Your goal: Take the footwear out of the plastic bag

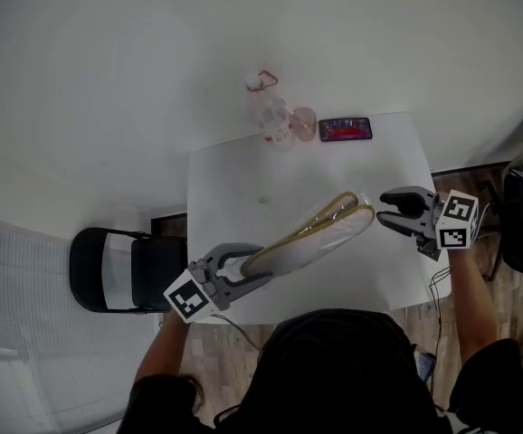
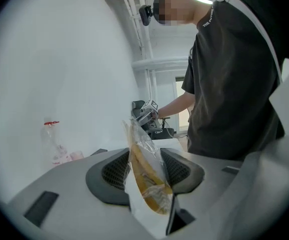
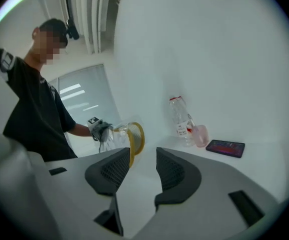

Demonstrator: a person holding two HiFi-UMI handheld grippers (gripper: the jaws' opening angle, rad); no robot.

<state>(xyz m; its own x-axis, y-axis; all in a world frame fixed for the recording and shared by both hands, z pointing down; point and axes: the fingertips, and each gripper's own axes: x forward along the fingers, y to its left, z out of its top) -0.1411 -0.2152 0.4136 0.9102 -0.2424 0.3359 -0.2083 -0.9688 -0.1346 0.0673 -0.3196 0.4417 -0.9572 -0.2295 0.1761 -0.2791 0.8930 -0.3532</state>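
Looking down on a white table (image 1: pixel 234 197), the head view shows a person holding a gripper in each hand. The left gripper (image 1: pixel 257 269), at the near left edge of the table, has its jaws pinching one end of a clear plastic bag (image 1: pixel 343 233). The footwear (image 1: pixel 302 242), a flat pale piece with yellow trim, is still inside the bag. Bag and footwear stretch from those jaws away to the right. Their far end is just beside the tips of the right gripper (image 1: pixel 384 208), at the table's right side. Its jaws are spread with nothing between them. At the table's far edge stand a clear bottle (image 1: pixel 269 111) and a pink cup (image 1: pixel 303 123), with a dark phone (image 1: pixel 344 129) lying to their right. A black chair (image 1: pixel 121 269) sits left of the table.
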